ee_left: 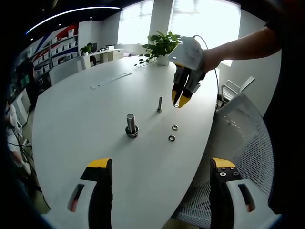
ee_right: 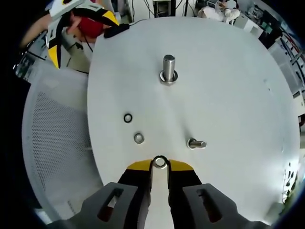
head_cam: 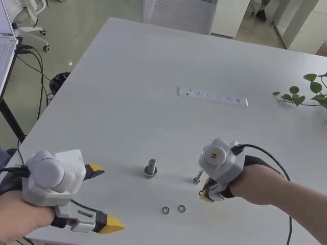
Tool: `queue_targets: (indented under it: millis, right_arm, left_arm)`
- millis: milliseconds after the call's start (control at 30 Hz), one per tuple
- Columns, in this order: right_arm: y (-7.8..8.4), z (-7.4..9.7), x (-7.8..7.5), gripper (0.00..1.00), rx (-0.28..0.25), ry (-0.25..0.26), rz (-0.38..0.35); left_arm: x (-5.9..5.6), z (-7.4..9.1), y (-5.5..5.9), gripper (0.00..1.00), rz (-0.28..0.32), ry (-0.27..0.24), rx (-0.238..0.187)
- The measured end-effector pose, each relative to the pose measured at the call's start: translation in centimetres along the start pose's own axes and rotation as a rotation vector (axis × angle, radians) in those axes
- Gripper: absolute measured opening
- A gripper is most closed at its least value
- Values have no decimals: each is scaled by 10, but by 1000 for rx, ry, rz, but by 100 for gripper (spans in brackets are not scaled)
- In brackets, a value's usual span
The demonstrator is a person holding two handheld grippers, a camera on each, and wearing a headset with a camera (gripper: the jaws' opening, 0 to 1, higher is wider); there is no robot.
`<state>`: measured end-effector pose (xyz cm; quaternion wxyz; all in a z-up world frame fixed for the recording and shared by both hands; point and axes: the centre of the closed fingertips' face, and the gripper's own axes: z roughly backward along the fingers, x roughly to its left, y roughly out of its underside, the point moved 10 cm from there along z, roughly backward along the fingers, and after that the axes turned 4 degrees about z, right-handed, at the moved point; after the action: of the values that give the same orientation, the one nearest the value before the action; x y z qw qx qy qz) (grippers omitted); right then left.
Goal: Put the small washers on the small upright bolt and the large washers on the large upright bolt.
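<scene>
**Early going, most sorting ahead**

Our right gripper point(ee_right: 160, 165) pinches one washer point(ee_right: 160, 162) just beside the small bolt point(ee_right: 196, 143), not yet on it. Two loose washers point(ee_right: 138, 138) lie on the table point(ee_right: 228, 86) between us and the large bolt point(ee_right: 168, 69) — our left gripper point(ee_left: 160, 164) hangs open, empty.

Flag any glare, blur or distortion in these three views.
Head view: even light, soft shadows, large bolt sharp. Left gripper view: windows blown out, fisheye curves the table edge. Right gripper view: same curving, no glare, washer between the jaws crisp.
</scene>
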<state>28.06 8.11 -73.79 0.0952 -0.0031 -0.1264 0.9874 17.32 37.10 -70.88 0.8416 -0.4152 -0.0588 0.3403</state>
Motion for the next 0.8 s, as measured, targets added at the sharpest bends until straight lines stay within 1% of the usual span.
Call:
queue_targets:
  millis: [233, 400, 567, 800]
  right_arm:
    - [5, 6, -9, 12, 7, 17, -18]
    - [6, 12, -17, 12, -2, 31, -39]
    - [5, 16, -25, 12, -8, 47, -44]
    - [-3, 22, -35, 12, -27, 63, -46]
  left_arm:
    - [-1, -1, -1, 85, 4, -3, -3]
    - [-2, -1, 0, 86, 5, -7, 1]
    - [-3, 0, 2, 87, 9, -7, 3]
    - [-3, 0, 3, 86, 6, -4, 13]
